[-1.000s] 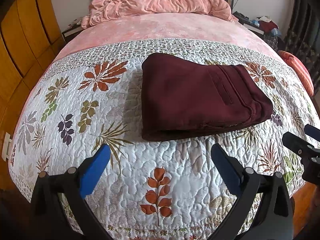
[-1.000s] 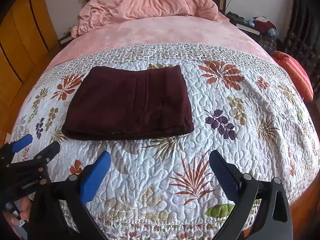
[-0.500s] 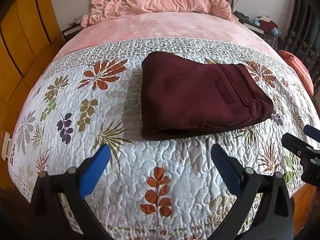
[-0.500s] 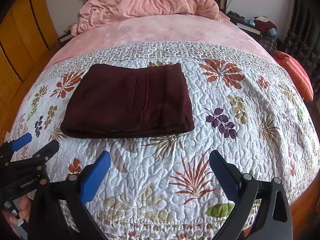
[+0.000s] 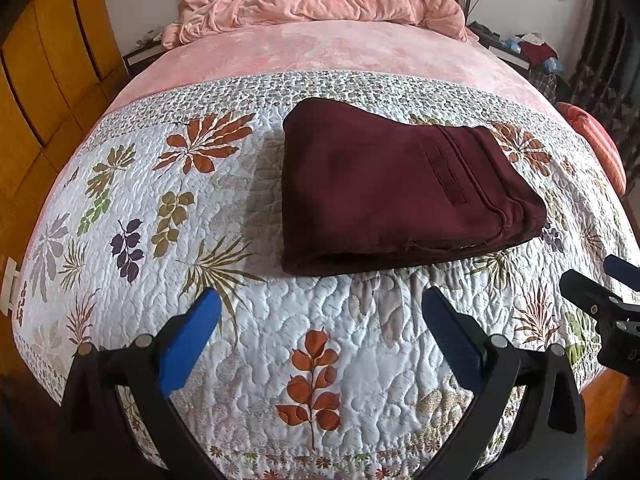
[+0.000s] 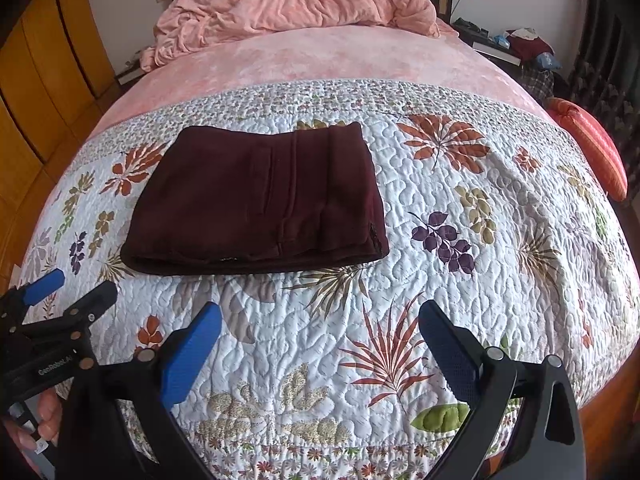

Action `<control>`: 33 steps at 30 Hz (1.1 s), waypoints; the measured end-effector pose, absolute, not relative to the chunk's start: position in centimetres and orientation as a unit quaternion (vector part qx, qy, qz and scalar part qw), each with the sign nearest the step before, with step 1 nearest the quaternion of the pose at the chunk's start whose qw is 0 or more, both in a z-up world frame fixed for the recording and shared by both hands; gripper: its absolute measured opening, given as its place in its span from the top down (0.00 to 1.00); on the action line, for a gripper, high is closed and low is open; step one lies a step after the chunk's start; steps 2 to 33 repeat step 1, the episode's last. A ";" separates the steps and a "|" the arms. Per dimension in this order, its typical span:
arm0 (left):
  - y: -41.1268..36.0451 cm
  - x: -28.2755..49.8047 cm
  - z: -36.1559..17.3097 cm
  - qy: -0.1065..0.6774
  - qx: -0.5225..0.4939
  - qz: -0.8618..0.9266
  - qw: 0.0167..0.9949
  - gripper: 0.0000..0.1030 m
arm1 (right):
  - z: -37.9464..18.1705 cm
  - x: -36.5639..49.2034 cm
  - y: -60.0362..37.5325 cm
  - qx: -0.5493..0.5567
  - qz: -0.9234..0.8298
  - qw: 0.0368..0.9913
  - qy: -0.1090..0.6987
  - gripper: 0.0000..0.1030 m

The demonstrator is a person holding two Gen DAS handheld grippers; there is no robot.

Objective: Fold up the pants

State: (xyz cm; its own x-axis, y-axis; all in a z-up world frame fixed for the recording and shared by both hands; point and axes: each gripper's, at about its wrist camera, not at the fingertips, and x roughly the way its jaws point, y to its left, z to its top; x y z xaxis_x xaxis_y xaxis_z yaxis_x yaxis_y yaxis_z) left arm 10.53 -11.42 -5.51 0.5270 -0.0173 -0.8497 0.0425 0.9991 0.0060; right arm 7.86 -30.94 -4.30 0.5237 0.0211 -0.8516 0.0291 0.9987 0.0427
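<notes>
Dark maroon pants (image 5: pixel 396 188) (image 6: pixel 260 200) lie folded into a thick rectangle on the leaf-patterned quilt (image 5: pixel 320 360) (image 6: pixel 480 240), with the layered edge facing me. My left gripper (image 5: pixel 320 312) is open near the bed's foot, well short of the pants, nothing between its blue pads. My right gripper (image 6: pixel 320 316) is open too, back from the pants and to their right. In each wrist view the other gripper shows at the frame's edge: the right gripper (image 5: pixel 600 284) and the left gripper (image 6: pixel 68 288). A person's hand (image 6: pixel 36 420) holds the left one.
A crumpled pink blanket (image 6: pixel 296 4) is heaped at the head of the bed on a pink sheet (image 5: pixel 340 52). Wooden wardrobe doors (image 5: pixel 48 64) stand along the left. An orange cushion (image 6: pixel 588 148) lies off the right side. A cluttered nightstand (image 6: pixel 516 44) sits at the back right.
Both grippers have drifted slightly back and up from the bed, staying open. The pants have not moved.
</notes>
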 end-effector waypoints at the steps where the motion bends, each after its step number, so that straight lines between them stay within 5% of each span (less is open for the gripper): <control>1: -11.4 10.5 -5.5 0.486 0.013 -0.018 0.874 0.03 | -4.3 7.9 -30.9 0.026 -0.002 0.873 0.488 0.04; 33: -11.4 10.5 -5.5 0.486 0.013 -0.018 0.874 0.03 | -4.3 7.9 -30.9 0.026 -0.002 0.873 0.488 0.04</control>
